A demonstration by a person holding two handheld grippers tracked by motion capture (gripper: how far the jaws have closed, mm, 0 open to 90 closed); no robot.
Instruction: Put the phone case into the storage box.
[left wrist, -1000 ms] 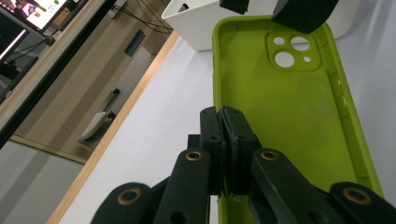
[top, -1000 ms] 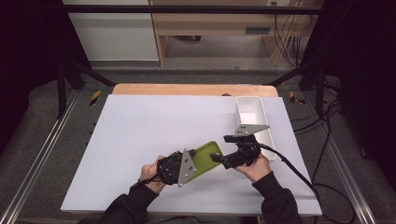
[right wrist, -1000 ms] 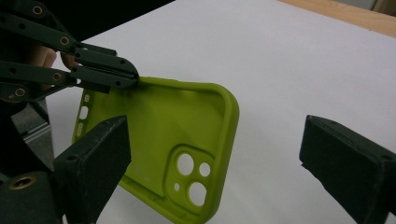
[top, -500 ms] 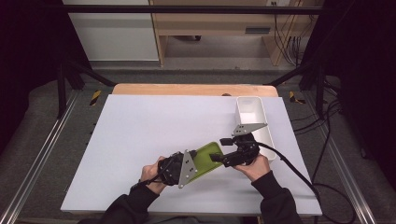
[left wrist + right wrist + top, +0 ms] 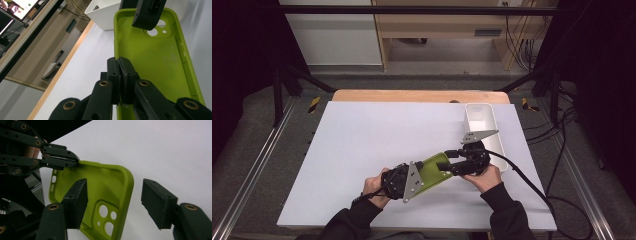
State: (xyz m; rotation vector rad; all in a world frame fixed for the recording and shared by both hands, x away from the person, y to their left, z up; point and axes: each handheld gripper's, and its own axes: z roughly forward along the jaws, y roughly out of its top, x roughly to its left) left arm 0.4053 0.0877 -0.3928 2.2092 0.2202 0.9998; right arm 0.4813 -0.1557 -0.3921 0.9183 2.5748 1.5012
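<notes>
- Left gripper [image 5: 121, 75] is clamping the bottom edge of the green phone case [image 5: 434, 169], lower centre of the high view.
- Right gripper [image 5: 113, 205], jaws just closing, is straddling the case's camera-end rim, pads not touching.
- White bin [image 5: 482, 122] is sitting upper right.

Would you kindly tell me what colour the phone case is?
The phone case is lime green, clearest in the left gripper view.

phone case [image 5: 435, 168] between both tongs | bin [image 5: 482, 125] behind, on table [image 5: 362, 145]
</notes>
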